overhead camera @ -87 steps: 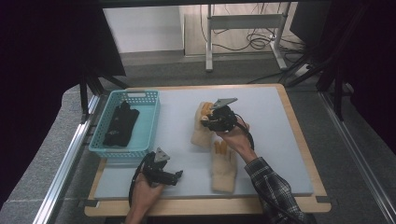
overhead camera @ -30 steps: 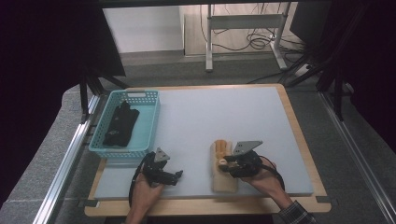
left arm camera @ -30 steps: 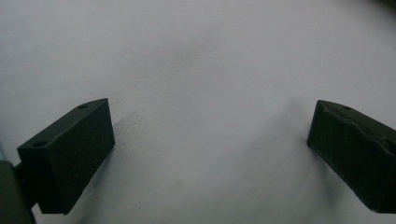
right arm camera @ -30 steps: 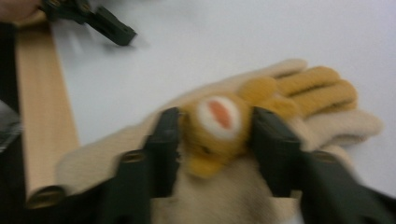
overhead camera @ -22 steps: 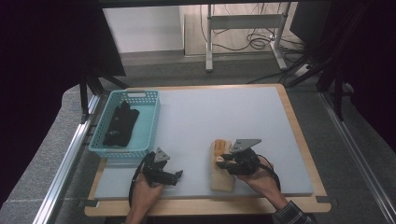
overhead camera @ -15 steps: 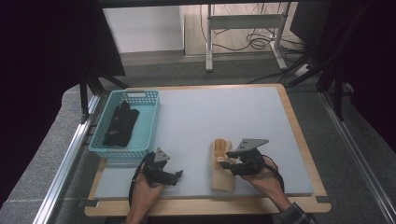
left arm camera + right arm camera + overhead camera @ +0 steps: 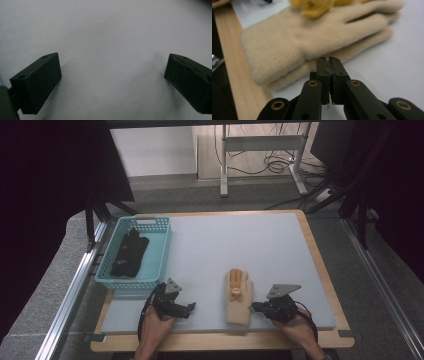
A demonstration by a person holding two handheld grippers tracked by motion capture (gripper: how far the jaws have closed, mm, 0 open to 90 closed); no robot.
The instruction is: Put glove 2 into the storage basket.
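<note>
- Gloves (image 7: 238, 296), cream with an orange-yellow patch on the back, lie stacked flat near the front edge of the table (image 7: 240, 240), fingers pointing away from the person.
- In the right gripper view the gloves (image 7: 312, 45) lie one on top of the other, the lower one's edge peeking out beneath the upper one.
- Right gripper (image 7: 256, 307) sits just beside the gloves' cuff end on the right, held in the person's right hand (image 7: 295, 327).
- Its jaws are pressed together with nothing between them; the right gripper (image 7: 329, 65) tips end just short of the lower glove's edge, whether touching or not I cannot tell.
- Left gripper (image 7: 189, 308) rests low over the table near the front left, in the left hand (image 7: 156, 327), well apart from the gloves.
- In its own view the left gripper (image 7: 112, 75) has its jaws wide apart over bare white table surface.
- Basket (image 7: 107, 272), turquoise, stands at the table's left side with a dark glove (image 7: 129, 252) inside.
</note>
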